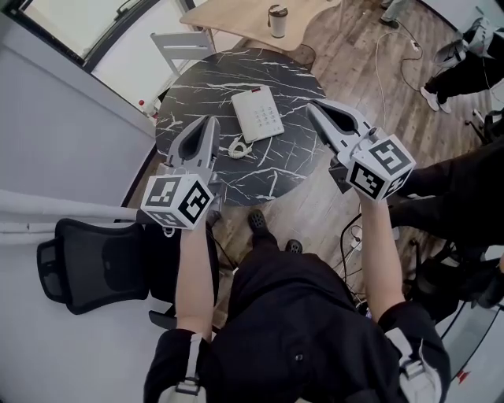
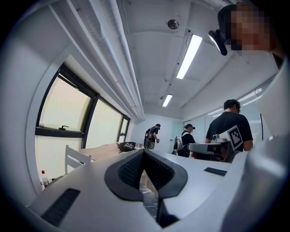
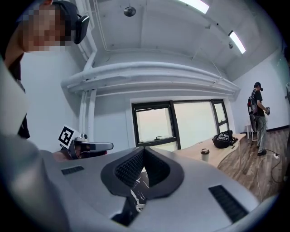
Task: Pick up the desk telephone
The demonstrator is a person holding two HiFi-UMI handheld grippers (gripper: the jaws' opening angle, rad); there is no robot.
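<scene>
Left gripper point(image 1: 211, 122), grey with a square-marker cube at its rear, is held level over the near-left part of the round black table with white marble veining point(image 1: 283, 157). Its jaws are pressed together with nothing between them. Right gripper point(image 1: 315, 105) is likewise closed and empty, and points in over the table's right edge. Between the two tips lies the flat white desk telephone with a pale keypad point(image 1: 257, 113). It rests slightly askew on the tabletop, and neither gripper touches it. A white coiled cord point(image 1: 236, 148) curls on the marble just beside the phone's near-left corner, close to the left gripper. Beyond the round table stands a light wooden table point(image 1: 228, 16) bearing a lidded paper cup point(image 1: 277, 21). A black mesh office chair point(image 1: 94, 264) sits at the person's left.
</scene>
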